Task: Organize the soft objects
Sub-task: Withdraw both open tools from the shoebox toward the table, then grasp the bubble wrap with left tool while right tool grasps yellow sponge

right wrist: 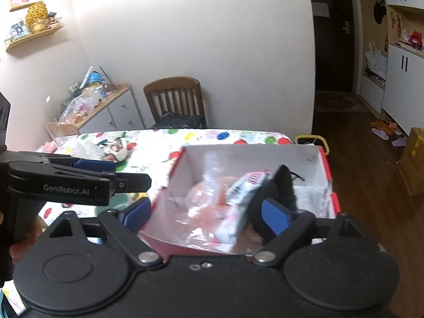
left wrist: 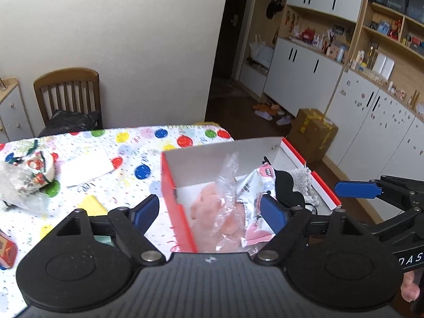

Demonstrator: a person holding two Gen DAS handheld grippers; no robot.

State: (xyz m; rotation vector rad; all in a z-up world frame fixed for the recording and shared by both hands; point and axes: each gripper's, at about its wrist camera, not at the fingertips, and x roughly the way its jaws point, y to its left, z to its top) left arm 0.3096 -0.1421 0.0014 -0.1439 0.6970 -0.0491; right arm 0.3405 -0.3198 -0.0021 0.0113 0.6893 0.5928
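Observation:
A red box (left wrist: pixel 176 204) with a white inside stands on the table's right end, also in the right wrist view (right wrist: pixel 328 167). In it lie a pink soft thing in clear plastic (left wrist: pixel 225 212), a pink-and-white packet (left wrist: pixel 255 198), a black item (left wrist: pixel 285 185) and a grey fluffy one (left wrist: pixel 302 177). My left gripper (left wrist: pixel 209 212) is open and empty over the box's near left corner. My right gripper (right wrist: pixel 205 212) is open and empty above the box. A patterned soft item (left wrist: pixel 37 169) and clear plastic (left wrist: pixel 16 188) lie at the table's left.
The table has a balloon-print cloth (left wrist: pixel 148 137) with a white cloth (left wrist: pixel 87 167), a yellow piece (left wrist: pixel 91 205) and a red tin (left wrist: pixel 6 249) on it. A wooden chair (left wrist: pixel 69 92) with a black bag stands behind. A cardboard box (left wrist: pixel 312 132) sits on the floor.

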